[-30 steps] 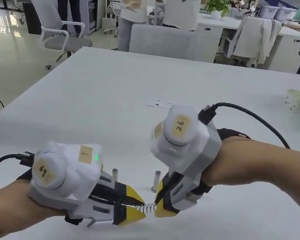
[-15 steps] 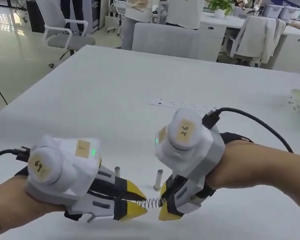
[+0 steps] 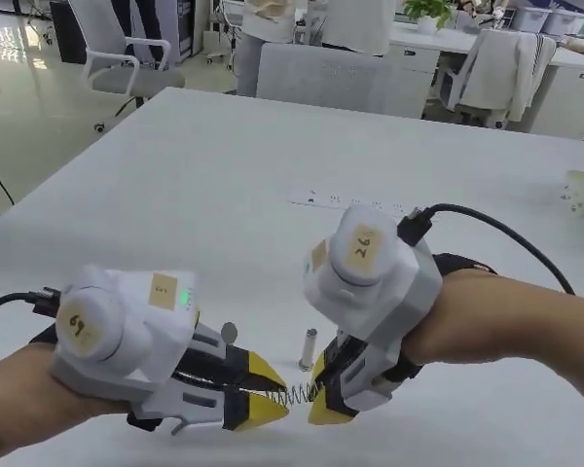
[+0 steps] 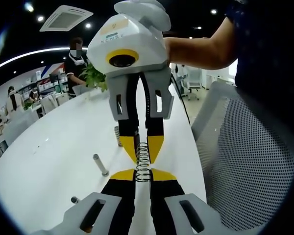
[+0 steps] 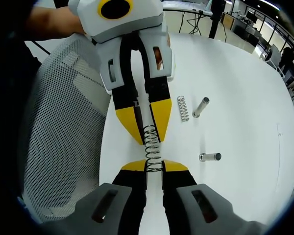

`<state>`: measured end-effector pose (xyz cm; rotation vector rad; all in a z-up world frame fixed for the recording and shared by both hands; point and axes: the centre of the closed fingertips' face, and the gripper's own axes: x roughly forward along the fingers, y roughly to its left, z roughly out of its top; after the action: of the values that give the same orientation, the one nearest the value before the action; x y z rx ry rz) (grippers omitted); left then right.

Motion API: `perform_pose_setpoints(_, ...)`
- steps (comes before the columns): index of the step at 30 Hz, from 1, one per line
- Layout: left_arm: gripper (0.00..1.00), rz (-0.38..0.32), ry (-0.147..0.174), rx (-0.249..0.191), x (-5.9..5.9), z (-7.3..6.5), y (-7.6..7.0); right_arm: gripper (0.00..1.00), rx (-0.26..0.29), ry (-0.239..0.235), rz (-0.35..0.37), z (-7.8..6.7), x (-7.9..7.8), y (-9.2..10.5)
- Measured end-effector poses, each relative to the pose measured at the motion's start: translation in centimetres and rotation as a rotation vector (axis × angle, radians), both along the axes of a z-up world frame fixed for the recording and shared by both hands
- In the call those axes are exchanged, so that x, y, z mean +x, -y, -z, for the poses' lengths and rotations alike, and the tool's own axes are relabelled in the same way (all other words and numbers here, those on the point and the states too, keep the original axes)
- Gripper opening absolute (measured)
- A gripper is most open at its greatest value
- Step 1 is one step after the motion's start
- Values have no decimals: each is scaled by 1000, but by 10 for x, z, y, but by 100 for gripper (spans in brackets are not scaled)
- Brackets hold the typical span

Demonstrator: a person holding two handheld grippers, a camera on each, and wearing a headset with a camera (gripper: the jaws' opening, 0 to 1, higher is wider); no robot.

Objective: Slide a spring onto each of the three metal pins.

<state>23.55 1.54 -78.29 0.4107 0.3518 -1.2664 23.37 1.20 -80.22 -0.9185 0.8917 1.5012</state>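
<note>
Left gripper (image 3: 269,396) and right gripper (image 3: 321,393) meet tip to tip low over the white table (image 3: 224,195). Each pinches one end of the same spring (image 3: 297,394), which is held level between them. One metal pin (image 3: 309,348) stands just behind the spring, and a second pin (image 3: 229,333) stands by the left gripper. A loose spring (image 5: 183,107) lies on the table just beside a pin.
</note>
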Motion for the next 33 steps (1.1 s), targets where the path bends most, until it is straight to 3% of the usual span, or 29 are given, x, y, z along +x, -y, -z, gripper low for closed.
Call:
perform_pose_setpoints(15,2,15,-10,26,-2,6,1,9,29,19,-30,-18,-8,-13)
perform_pose_setpoints(33,2,17,-36,1,-4,5,5,8,53,27,-55,-27,-12,-25)
